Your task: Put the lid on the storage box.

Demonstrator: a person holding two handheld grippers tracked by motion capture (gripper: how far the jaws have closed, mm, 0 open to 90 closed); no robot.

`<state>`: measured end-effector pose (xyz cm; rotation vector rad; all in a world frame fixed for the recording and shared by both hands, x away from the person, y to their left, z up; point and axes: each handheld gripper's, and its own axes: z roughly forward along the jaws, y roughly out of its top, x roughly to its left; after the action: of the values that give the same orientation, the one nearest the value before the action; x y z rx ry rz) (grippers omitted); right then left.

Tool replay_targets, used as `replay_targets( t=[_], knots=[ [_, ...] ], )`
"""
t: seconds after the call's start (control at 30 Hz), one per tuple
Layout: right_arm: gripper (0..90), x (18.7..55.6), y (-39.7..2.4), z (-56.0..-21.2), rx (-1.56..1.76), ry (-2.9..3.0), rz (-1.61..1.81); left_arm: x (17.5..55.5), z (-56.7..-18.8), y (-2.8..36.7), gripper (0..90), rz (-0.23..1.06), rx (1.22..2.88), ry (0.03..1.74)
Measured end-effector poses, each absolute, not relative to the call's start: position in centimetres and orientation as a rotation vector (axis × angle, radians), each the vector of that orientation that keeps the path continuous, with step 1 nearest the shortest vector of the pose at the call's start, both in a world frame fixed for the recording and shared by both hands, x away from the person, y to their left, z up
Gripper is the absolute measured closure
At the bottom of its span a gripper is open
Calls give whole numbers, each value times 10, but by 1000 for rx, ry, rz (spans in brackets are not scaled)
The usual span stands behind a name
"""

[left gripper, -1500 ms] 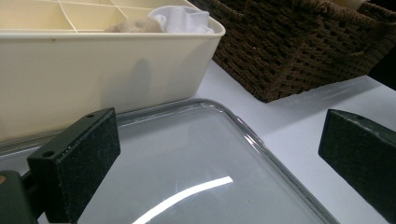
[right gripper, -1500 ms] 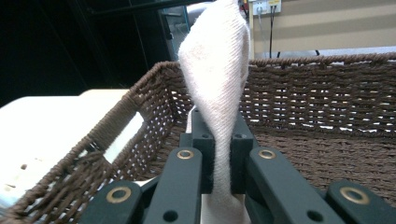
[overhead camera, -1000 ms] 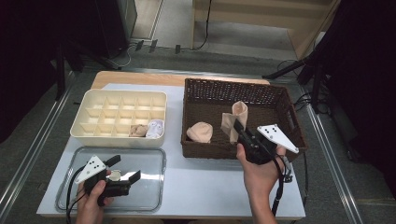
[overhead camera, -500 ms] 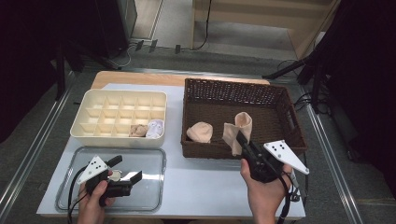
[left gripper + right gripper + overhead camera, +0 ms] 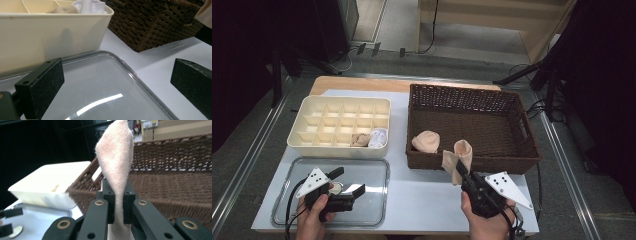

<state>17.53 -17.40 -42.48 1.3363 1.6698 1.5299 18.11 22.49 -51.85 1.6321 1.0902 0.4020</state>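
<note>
A pale pink sock [image 5: 457,157] hangs pinched in my right gripper [image 5: 458,169], just over the near rim of the brown wicker basket [image 5: 492,125]. In the right gripper view the jaws are shut on the sock [image 5: 116,157], which stands up between them at my right gripper [image 5: 119,206]. A second rolled pink sock [image 5: 426,141] lies in the basket's near left corner. My left gripper [image 5: 348,181] rests open over the clear tray [image 5: 371,200]. In the left gripper view nothing lies between the jaws of my left gripper [image 5: 117,82], only the tray [image 5: 100,75].
A cream divider box [image 5: 339,120] stands behind the tray, with a beige sock [image 5: 359,140] and a white sock [image 5: 378,137] in its near right cells. Bare white tabletop [image 5: 422,200] lies between the tray and my right hand. The basket wall [image 5: 155,22] rises right of the box [image 5: 50,32].
My right gripper has drawn the pink sock out of the basket toward the near edge and slightly left. The left gripper has stayed where it was.
</note>
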Motion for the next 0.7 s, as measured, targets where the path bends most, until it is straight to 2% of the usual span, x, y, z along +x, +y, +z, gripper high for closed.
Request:
replay_targets(
  t=[0.37, 0.7],
  knots=[
    [865, 158, -161, -446, 1344, 1727, 1550, 179, -518, 221, 0, 400, 1640, 1076],
    [864, 155, -167, -475, 1402, 1751, 1528, 179, -518, 220, 0, 403, 1645, 1070]
  ],
)
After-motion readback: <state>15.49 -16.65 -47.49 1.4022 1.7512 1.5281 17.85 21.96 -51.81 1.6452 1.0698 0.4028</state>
